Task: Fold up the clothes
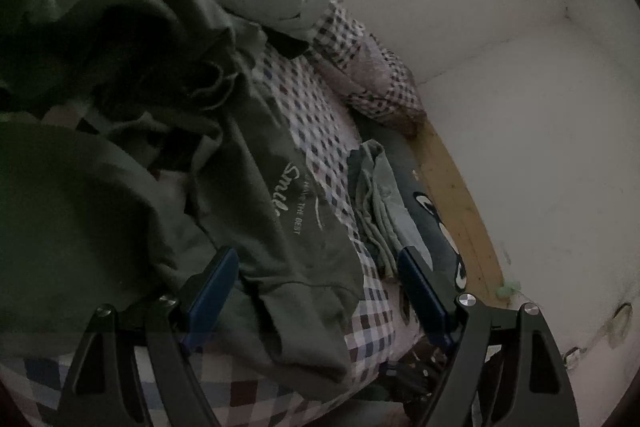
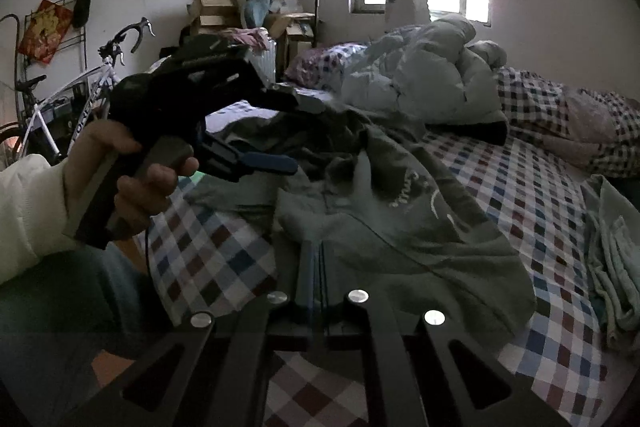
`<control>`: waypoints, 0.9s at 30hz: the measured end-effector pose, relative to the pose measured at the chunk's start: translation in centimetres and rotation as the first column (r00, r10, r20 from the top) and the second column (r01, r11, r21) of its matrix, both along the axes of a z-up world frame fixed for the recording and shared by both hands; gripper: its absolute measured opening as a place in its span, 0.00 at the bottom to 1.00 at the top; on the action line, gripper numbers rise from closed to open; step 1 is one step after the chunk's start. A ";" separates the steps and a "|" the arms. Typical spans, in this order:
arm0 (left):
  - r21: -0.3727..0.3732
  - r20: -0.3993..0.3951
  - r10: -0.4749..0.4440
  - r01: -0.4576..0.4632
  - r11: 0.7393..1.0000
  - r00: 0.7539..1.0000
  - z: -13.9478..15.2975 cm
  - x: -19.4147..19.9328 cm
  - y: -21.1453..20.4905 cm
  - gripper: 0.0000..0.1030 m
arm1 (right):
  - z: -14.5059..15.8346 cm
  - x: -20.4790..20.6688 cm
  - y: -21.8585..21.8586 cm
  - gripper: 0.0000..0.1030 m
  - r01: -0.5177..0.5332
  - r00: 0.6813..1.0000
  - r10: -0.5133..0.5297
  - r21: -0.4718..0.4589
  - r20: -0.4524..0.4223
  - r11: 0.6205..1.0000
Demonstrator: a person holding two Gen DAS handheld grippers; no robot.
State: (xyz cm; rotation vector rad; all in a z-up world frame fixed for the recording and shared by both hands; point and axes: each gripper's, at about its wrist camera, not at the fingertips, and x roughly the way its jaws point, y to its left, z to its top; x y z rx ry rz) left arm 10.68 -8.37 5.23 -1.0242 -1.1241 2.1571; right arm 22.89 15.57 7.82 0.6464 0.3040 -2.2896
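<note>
Green sweatshirt (image 1: 256,187): lies crumpled on the checked sheet (image 2: 532,187), printed chest up, sleeves and body bunched; no clean fold shows.
Hem: nearest the right gripper (image 2: 316,259), whose fingers are clenched together on a pinch of the fabric, as far as the right wrist view shows.
Left gripper (image 1: 318,263): fingers released and spread wide, hovering over the lower edge of the sweatshirt; nothing held.
Left hand (image 2: 132,187): grips the tool handle, white sleeve at the wrist.
Pale garment (image 1: 380,203): heaped near the wall side of the bed, apart from the sweatshirt; it looks roughly gathered, not neatly folded.
Quilt (image 2: 432,83): bundled at the head of the bed.
Progress: early by this evidence; the sweatshirt needs spreading flat, then folding.
</note>
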 end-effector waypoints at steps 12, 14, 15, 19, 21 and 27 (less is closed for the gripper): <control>0.003 0.068 -0.039 0.039 0.999 0.997 -2.7 -1.9 1.7 0.83 | -0.3 -2.9 1.1 0.41 0.073 0.997 -0.072 -0.030 0.033 0.997; -0.022 0.069 -0.066 0.068 0.997 0.995 -2.8 -2.2 2.6 0.83 | 0.0 -3.8 2.3 0.43 0.117 0.992 -0.115 -0.052 0.042 0.992; -0.033 0.070 -0.077 0.079 0.996 0.995 -2.8 -2.3 3.0 0.83 | 0.1 -4.4 3.2 0.43 0.153 0.987 -0.149 -0.070 0.053 0.986; -0.067 0.081 -0.078 0.083 0.994 0.994 -3.1 -2.7 3.7 0.83 | 0.6 -6.5 6.8 0.46 0.284 0.957 -0.271 -0.138 0.107 0.949; -0.069 0.092 -0.078 0.085 0.994 0.993 -3.3 -2.8 3.8 0.83 | 0.7 -7.4 8.8 0.47 0.349 0.934 -0.322 -0.188 0.157 0.918; -0.082 0.133 -0.069 0.080 0.993 0.989 -3.3 -2.3 3.4 0.83 | 0.3 -8.9 12.9 0.48 0.490 0.864 -0.431 -0.237 0.259 0.839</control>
